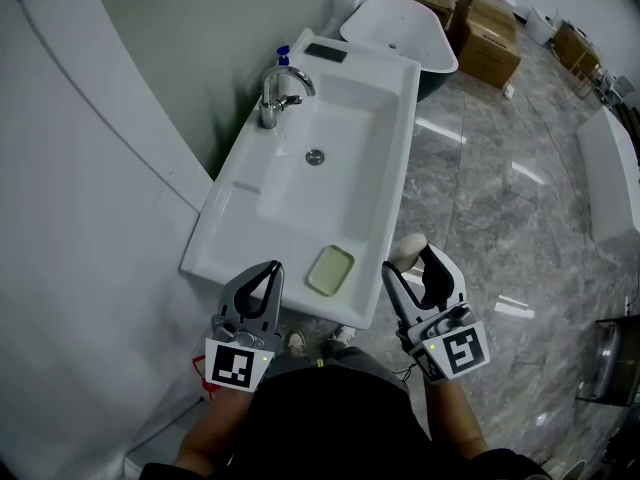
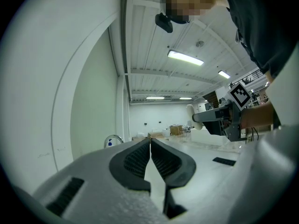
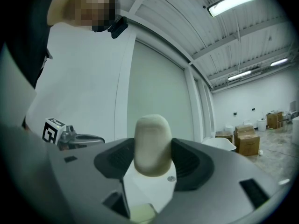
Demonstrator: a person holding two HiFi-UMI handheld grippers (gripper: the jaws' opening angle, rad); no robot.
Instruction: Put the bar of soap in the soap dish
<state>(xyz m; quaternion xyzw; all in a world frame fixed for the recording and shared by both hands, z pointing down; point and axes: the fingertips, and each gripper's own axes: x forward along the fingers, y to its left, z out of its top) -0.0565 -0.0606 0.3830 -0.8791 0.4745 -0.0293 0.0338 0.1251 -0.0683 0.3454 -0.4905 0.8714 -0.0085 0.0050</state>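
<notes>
Bar of soap (image 3: 152, 143): cream, rounded, standing upright between the pads of the right claw; its top rises above the pad tips.
Soap's place: in the head view it hangs just off the near right-hand edge of the sink, to the right of the soap dish and apart from it.
Right claw (image 1: 409, 260): clenched on the bar of soap, one pad pressing each broad side; points level.
Soap dish (image 1: 330, 270): pale green, a rounded rectangle, lying flat on the sink's near rim, between the two claws in the head view.
Left claw (image 1: 271, 269): clenched, pad tips meeting with nothing between them; held at the sink's near left corner, left of the dish.
Marker cubes: one on each claw, black-and-white squares facing up.
Sink (image 1: 395, 118): white, rectangular, long basin against a pale wall.
Drain (image 1: 316, 156): round metal, in the basin floor.
Tap (image 1: 280, 93): chrome, curved spout, on the left rim.
Bottle (image 1: 283, 56): blue top, behind the tap.
Bathtub (image 1: 400, 28): white, beyond the sink's far end.
Cardboard boxes (image 1: 485, 33): brown, stacked past the bathtub.
Floor (image 1: 500, 218): grey, glossy stone.
</notes>
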